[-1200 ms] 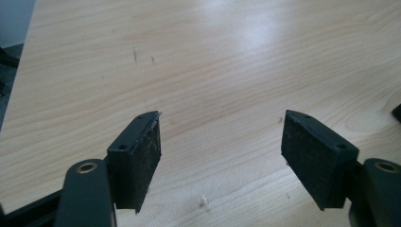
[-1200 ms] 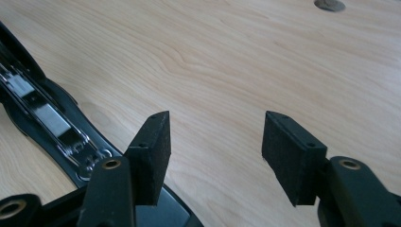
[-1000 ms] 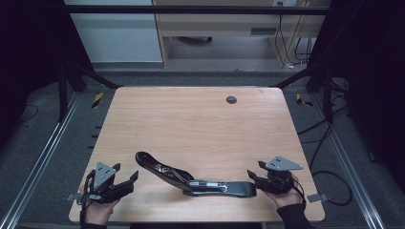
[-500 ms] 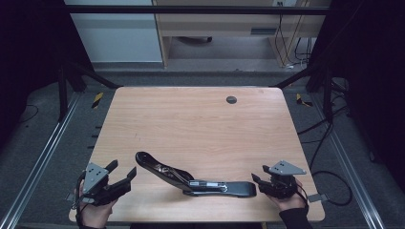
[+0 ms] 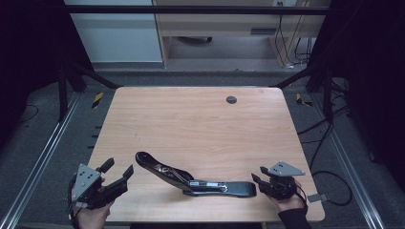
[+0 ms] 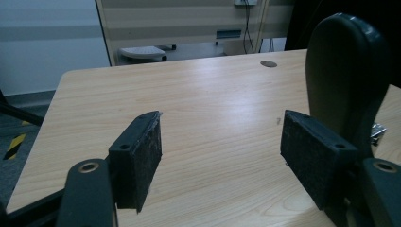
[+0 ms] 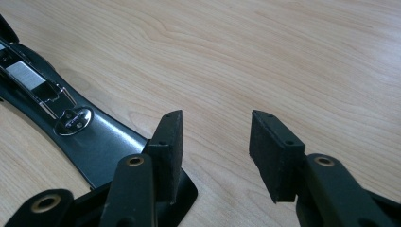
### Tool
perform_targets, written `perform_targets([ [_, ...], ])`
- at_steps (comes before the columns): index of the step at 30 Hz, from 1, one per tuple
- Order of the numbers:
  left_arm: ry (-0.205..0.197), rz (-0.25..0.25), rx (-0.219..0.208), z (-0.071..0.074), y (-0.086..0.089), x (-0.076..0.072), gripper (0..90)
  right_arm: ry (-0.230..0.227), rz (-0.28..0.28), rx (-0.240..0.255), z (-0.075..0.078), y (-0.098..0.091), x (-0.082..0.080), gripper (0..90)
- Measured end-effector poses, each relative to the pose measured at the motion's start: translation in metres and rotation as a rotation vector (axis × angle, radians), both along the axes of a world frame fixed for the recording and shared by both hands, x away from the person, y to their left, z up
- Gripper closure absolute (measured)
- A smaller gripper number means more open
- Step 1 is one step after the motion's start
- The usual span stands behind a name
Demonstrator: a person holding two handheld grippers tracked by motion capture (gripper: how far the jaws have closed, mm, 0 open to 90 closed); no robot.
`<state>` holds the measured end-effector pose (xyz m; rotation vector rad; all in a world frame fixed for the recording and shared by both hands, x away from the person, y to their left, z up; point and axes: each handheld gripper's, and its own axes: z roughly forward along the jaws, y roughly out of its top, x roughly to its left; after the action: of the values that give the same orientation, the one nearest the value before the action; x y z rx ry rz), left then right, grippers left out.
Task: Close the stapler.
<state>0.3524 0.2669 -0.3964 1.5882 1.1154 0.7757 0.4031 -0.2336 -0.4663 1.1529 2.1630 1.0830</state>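
Item: black stapler (image 5: 196, 178), opened out flat, lying along the near edge of the tabletop (image 5: 191, 124) between the two grippers, one arm angled toward the left. Likely laid open for reloading or closing.

Left gripper (image 5: 117, 171): at the near left corner, jaws wide apart, nothing between them; the stapler's raised end stands just beside its right pad (image 6: 314, 158).

Right gripper (image 5: 258, 175): at the stapler's right end, jaws just closing yet apart, empty; its left pad (image 7: 170, 142) sits over the stapler's tip, seemingly lining up a grip.

Also: a small dark disc (image 5: 231, 99) far back.
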Motion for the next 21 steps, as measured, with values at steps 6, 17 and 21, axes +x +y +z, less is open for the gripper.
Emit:
perform_targets([
  [6,0.002,-0.013,0.006,0.0,-0.004,-0.005,29.0,0.016,0.003,0.007,0.0,-0.001,0.0,59.0],
  [17,0.009,-0.069,0.014,-0.001,-0.015,-0.012,28.6,0.029,0.004,0.01,0.0,-0.001,0.0,62.0],
  [21,0.012,-0.083,0.029,-0.002,-0.019,-0.014,28.5,0.033,0.001,0.019,0.0,-0.001,0.0,63.3],
])
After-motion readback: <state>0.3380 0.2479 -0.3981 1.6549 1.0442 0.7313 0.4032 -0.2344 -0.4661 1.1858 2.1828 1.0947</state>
